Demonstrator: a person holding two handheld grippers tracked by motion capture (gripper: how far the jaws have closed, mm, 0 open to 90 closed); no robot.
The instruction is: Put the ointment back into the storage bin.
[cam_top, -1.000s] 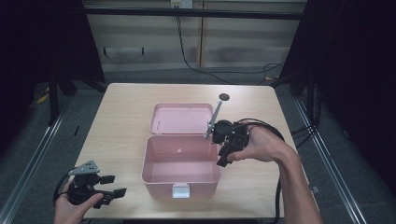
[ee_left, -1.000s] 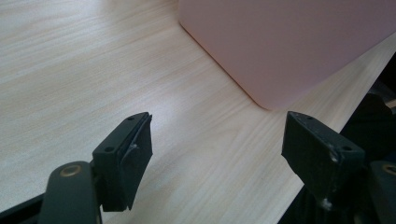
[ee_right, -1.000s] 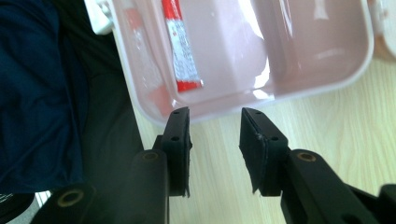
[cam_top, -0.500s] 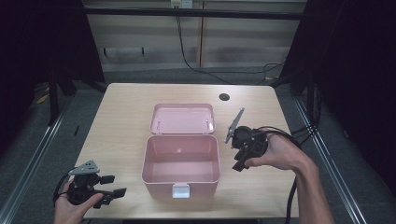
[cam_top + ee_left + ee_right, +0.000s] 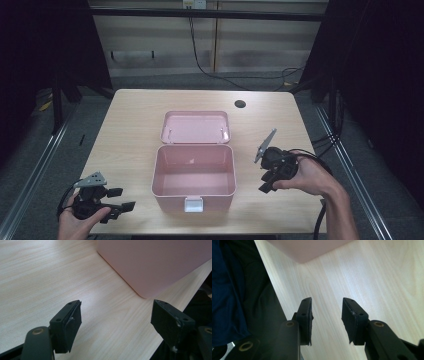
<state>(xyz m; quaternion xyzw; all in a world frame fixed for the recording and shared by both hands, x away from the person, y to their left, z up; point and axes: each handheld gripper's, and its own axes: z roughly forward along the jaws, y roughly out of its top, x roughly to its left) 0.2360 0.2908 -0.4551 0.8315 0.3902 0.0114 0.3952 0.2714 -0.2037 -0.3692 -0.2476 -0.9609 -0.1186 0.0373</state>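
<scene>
A pink box [image 5: 194, 172] stands open in the middle of the wooden table, its lid [image 5: 196, 126] laid back flat behind it and nothing visible inside. My left gripper [image 5: 122, 198] rests near the front left corner of the table, jaws wide open and pointing toward the box. In the left gripper view the gripper [image 5: 117, 305] holds nothing, and the pink box wall [image 5: 155, 262] lies ahead at the upper right. My right gripper [image 5: 265, 182] hovers right of the box, open. Its jaws [image 5: 327, 300] have bare table between them, with a box corner [image 5: 304, 250] ahead.
A dark round hole [image 5: 240, 104] sits in the table's far right part. The table's front edge [image 5: 274, 297] runs close beside the right gripper, with dark clothing [image 5: 237, 290] beyond it. Cables trail across the floor behind the table.
My right gripper has moved from over the box's right rear rim out to the right and toward the front. The left gripper and the box have stayed put.
</scene>
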